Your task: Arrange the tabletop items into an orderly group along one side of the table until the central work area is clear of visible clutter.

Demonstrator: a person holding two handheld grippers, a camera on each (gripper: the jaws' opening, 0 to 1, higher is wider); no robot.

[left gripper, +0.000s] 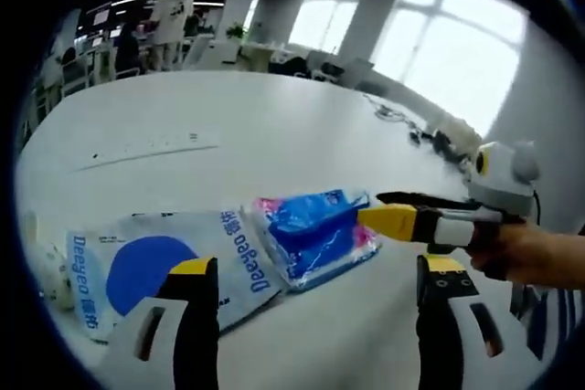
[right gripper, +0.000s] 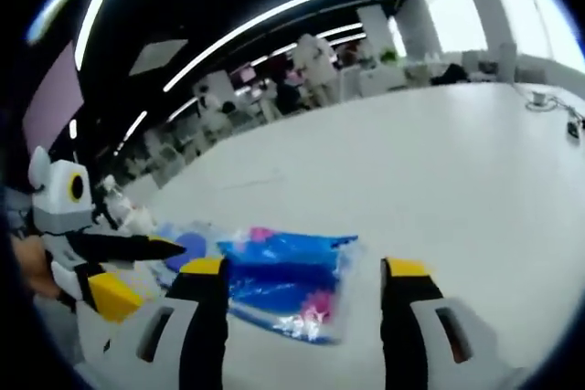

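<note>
A blue and pink plastic packet [left gripper: 315,230] lies on the white table [left gripper: 274,125], overlapping the edge of a flat white pack with a blue circle [left gripper: 155,267]. My left gripper [left gripper: 320,271] is open, its jaws hanging over the white pack and the bare table beside the packet. My right gripper [left gripper: 379,207] comes in from the right, held by a hand, its tips at the packet's right edge. In the right gripper view that gripper [right gripper: 306,271] is open, with the packet [right gripper: 283,285] lying between and just beyond its jaws. The left gripper [right gripper: 146,267] shows at the left, by the white pack [right gripper: 187,248].
A long white strip [left gripper: 151,148] lies further out on the table. Cables and small dark items [left gripper: 411,125] sit near the right edge. Something crumpled and pale [left gripper: 46,271] lies at the near left. Desks, chairs and people stand beyond the table.
</note>
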